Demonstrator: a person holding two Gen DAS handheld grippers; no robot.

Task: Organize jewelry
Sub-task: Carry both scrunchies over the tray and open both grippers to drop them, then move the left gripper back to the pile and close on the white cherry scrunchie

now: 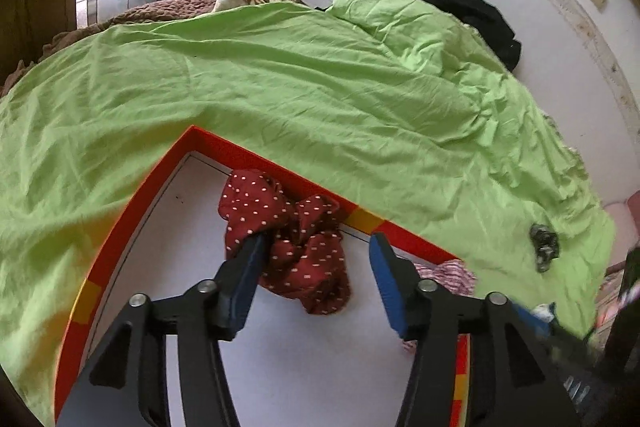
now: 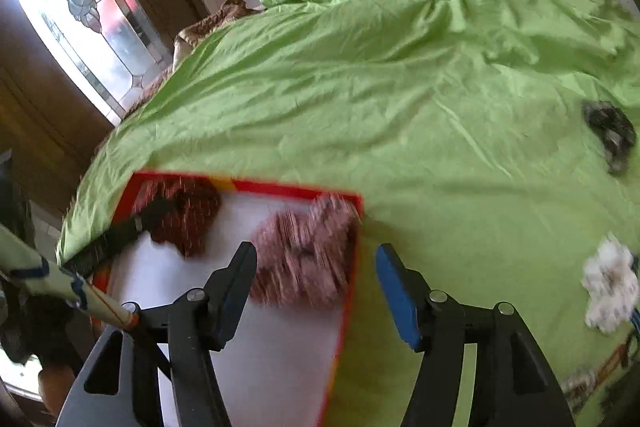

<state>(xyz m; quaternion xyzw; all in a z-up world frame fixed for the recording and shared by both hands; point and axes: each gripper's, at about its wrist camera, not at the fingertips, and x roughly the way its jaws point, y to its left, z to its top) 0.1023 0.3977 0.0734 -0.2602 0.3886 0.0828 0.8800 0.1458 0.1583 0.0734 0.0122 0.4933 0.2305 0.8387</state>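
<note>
Red-rimmed tray (image 1: pixel 120 239) is already holding two scrunchies, dotted maroon (image 1: pixel 288 239) and pink striped (image 2: pixel 308 255); dark (image 2: pixel 612 133) and white (image 2: pixel 610 285) ones (toward three o'clock) are waiting on the bed (image 2: pixel 400 87). Left gripper (image 1: pixel 318 259) and right gripper (image 2: pixel 316 267) are gaping, released.

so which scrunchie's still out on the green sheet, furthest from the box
The dark grey scrunchie, alone on the sheet; the white one lies nearer, the red and pink are boxed.

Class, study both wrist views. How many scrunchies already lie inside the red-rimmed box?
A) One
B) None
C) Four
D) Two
D: the dark red polka-dot scrunchie and the pink striped scrunchie lie on the white floor of the red-rimmed box; the dark scrunchie and the white scrunchie lie outside on the green sheet.
</note>
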